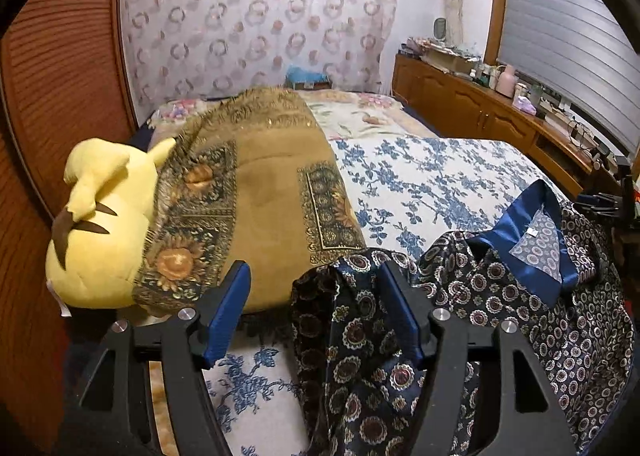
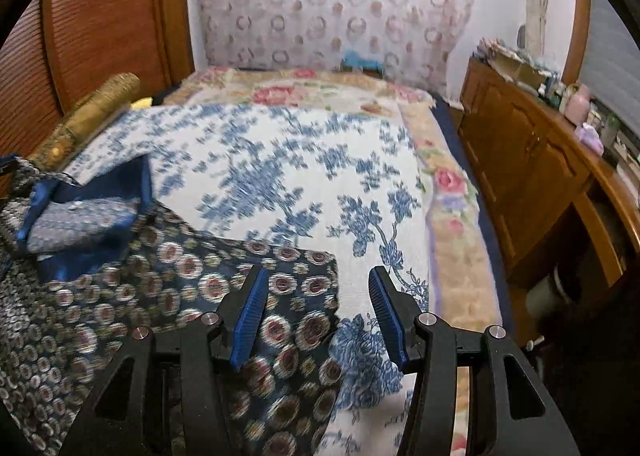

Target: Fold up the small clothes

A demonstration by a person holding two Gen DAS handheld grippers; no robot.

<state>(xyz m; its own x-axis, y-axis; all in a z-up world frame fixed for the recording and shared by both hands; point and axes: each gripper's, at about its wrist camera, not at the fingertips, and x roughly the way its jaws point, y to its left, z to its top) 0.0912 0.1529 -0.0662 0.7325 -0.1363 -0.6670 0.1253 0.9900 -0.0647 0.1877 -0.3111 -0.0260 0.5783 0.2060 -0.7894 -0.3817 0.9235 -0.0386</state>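
Left gripper (image 1: 316, 312): I am holding it wide apart at the shirt (image 1: 520, 296) sleeve.
Right gripper (image 2: 316, 312): spread wide too, I am aiming at the hem edge.

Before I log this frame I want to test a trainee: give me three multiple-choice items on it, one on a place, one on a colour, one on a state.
1. Where is the plush toy?
A. beside the brown scarf
B. on the cabinet
C. on the shirt

2. What colour is the shirt collar?
A. red
B. blue
C. yellow

3. How do the left gripper jaws stand?
A. shut on the shirt
B. shut on the toy
C. open

Answers: 1 A, the scarf's edge overlaps the toy. 2 B, shiny blue collar around the label. 3 C, a wide gap between the jaws, with shirt fabric lying in it.
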